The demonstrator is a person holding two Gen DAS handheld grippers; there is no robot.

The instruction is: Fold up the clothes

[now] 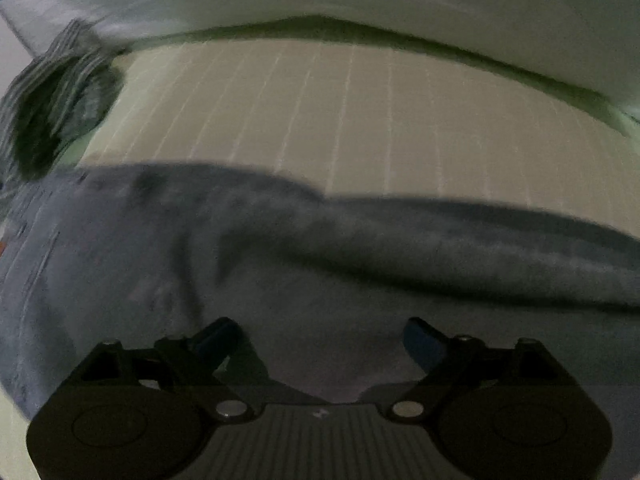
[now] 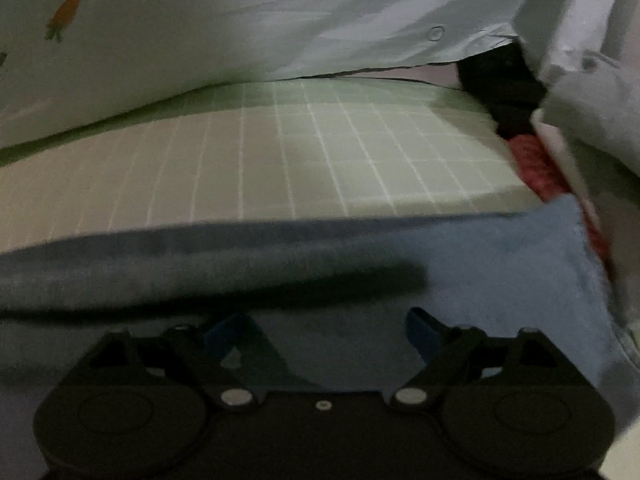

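A grey-blue garment (image 1: 280, 248) lies spread on a pale green checked bed sheet (image 1: 320, 112), with a long fold ridge running to the right. My left gripper (image 1: 320, 340) hangs just above the cloth, its blue-tipped jaws wide apart and empty. In the right wrist view the same garment (image 2: 480, 264) fills the lower half, with its edge near the bed's right side. My right gripper (image 2: 320, 332) is also open and empty just above the cloth.
A striped dark garment (image 1: 60, 100) lies bunched at the far left. A white quilt with carrot prints (image 2: 200, 20) is piled along the back. A red knitted item (image 2: 536, 160) and a dark gap sit at the bed's right edge.
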